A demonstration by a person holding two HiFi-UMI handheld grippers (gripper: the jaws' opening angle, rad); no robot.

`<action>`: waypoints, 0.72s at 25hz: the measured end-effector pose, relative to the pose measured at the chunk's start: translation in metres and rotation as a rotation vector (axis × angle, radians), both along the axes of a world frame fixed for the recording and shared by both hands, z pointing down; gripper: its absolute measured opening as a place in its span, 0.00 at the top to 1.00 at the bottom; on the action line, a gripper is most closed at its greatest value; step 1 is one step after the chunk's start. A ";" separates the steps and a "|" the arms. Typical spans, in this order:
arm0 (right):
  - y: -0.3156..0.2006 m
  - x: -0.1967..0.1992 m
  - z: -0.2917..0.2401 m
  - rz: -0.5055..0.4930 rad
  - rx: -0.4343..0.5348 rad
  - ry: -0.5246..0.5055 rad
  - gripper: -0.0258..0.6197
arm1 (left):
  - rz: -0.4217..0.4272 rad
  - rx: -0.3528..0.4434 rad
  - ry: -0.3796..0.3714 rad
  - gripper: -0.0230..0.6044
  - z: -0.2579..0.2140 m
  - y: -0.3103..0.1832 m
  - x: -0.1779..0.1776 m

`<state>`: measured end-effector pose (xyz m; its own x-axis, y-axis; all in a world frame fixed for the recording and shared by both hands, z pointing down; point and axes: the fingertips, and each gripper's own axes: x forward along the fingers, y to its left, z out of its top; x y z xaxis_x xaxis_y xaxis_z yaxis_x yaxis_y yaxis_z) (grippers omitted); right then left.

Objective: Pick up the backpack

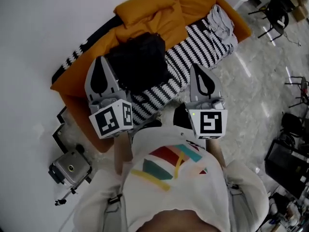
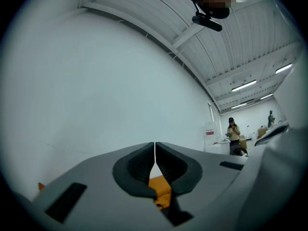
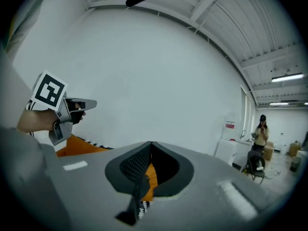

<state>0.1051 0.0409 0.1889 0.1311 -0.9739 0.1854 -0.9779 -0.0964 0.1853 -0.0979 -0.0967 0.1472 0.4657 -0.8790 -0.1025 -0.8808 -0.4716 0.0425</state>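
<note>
The black backpack (image 1: 140, 62) lies on a low bed, on orange bedding (image 1: 159, 13) and a black-and-white striped blanket (image 1: 198, 47). My left gripper (image 1: 100, 61) is held just left of the backpack with its jaws shut and nothing in them. My right gripper (image 1: 199, 67) hovers over the striped blanket to the backpack's right, also shut and empty. In the left gripper view the shut jaws (image 2: 155, 144) point at a white wall, with a bit of orange showing below them. The right gripper view shows its shut jaws (image 3: 150, 143) and the left gripper (image 3: 91, 103) off to the left.
Grey clothing (image 1: 222, 21) lies at the bed's far end. A small camera-like device (image 1: 71, 167) sits on the floor at the left. Chairs (image 1: 275, 11) and dark equipment (image 1: 289, 158) stand on the right. A person (image 3: 261, 131) stands far off in the room.
</note>
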 end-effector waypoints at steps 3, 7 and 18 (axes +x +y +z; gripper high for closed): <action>-0.028 -0.005 -0.007 -0.103 0.019 -0.001 0.95 | -0.116 0.010 0.013 0.94 -0.006 -0.005 -0.022; -0.060 -0.014 -0.019 -0.250 0.042 -0.008 0.95 | -0.247 0.014 0.002 0.94 -0.014 0.001 -0.038; -0.109 -0.047 -0.022 -0.542 0.062 -0.060 0.95 | -0.470 0.016 -0.051 0.94 -0.021 0.024 -0.052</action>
<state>0.0583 -0.0681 0.1665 -0.4019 -0.9081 0.1176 -0.8990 0.4157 0.1379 -0.1504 -0.0726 0.1258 0.0223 -0.9942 -0.1051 -0.9997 -0.0213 -0.0103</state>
